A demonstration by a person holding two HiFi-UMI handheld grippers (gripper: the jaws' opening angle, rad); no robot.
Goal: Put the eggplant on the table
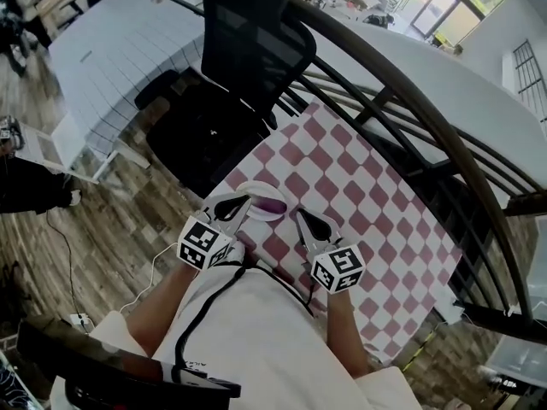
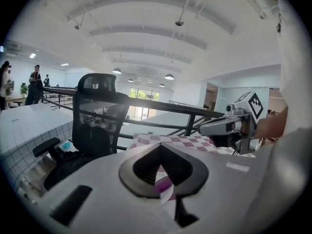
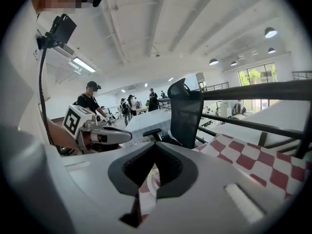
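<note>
I look steeply down from the head view at a counter point(image 1: 380, 199) covered with a pink-and-white checked cloth. A white plate point(image 1: 254, 187) sits near the cloth's close corner. The eggplant point(image 1: 273, 204), a small purple shape, lies in the plate, not on the cloth itself. The left gripper point(image 1: 242, 202) comes in from the lower left with its tip over the plate's left rim. The right gripper point(image 1: 302, 218) is just beside the plate on its right. In the left gripper view the two jaws meet at their tips with nothing clamped between them. Only a sliver of purple eggplant and white plate shows through the gap lower down. In the right gripper view the jaws are likewise pressed together and empty, with a bit of plate rim and checked cloth visible below them. A black office chair point(image 1: 248, 54) stands past the counter's far left side, and a dark railing point(image 1: 410, 101) curves along behind it.
</note>
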